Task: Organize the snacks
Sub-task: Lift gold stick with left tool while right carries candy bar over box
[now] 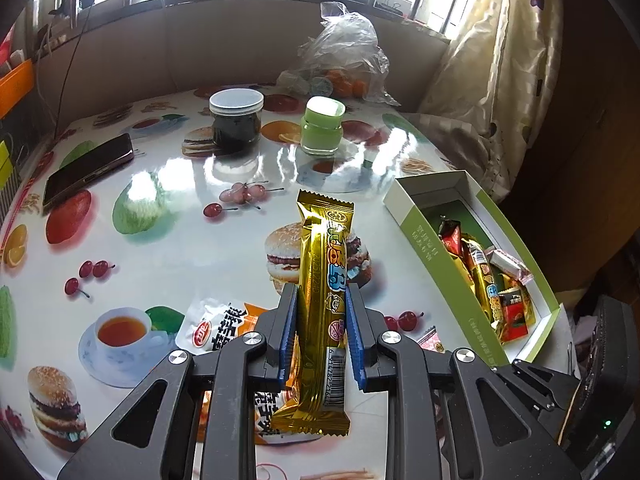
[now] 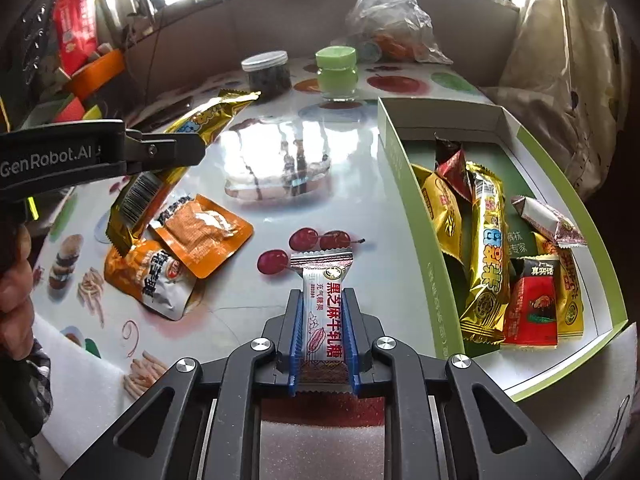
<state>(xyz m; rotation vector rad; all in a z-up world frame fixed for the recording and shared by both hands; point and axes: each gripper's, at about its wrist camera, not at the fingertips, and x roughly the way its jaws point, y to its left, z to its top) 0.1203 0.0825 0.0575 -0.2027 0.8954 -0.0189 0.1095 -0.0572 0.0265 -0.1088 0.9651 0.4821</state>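
Pinching a gold snack bar (image 1: 323,308) between left fingers (image 1: 289,336), a white candy (image 2: 322,332) between right fingers (image 2: 297,340).

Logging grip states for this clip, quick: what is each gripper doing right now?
Left gripper: shut on the long gold snack bar, lifted above the table.
Right gripper: shut on the small white nougat candy.
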